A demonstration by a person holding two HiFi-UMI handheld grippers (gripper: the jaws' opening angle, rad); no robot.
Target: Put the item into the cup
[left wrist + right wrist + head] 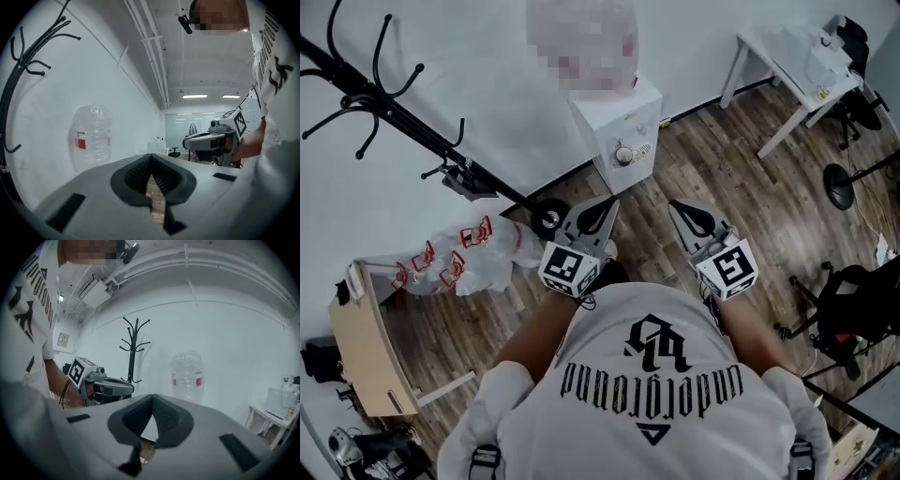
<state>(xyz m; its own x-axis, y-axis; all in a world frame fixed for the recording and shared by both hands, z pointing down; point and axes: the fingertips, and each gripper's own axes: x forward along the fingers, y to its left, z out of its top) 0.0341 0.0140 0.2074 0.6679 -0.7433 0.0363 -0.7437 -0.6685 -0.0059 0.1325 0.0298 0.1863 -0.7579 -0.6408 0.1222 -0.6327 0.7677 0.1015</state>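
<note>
Neither a cup nor a loose item shows in any view. In the head view my left gripper (607, 205) and my right gripper (676, 207) are held side by side in front of the person's chest, above the wooden floor. They point toward a white water dispenser (619, 131). Both are shut, jaw tips meeting with nothing between them. The left gripper view shows its shut jaws, the clear water bottle (91, 136) at the left and the right gripper (213, 140) at the right. In the right gripper view the left gripper (101, 386) sits at the left and the bottle (187, 376) ahead.
A black coat rack (384, 108) leans at the left by the white wall. A plastic bag with red pieces (459, 258) lies on the floor, near a wooden shelf (370, 352). A white table (787, 66) stands at the top right, with black stands (844, 187) below it.
</note>
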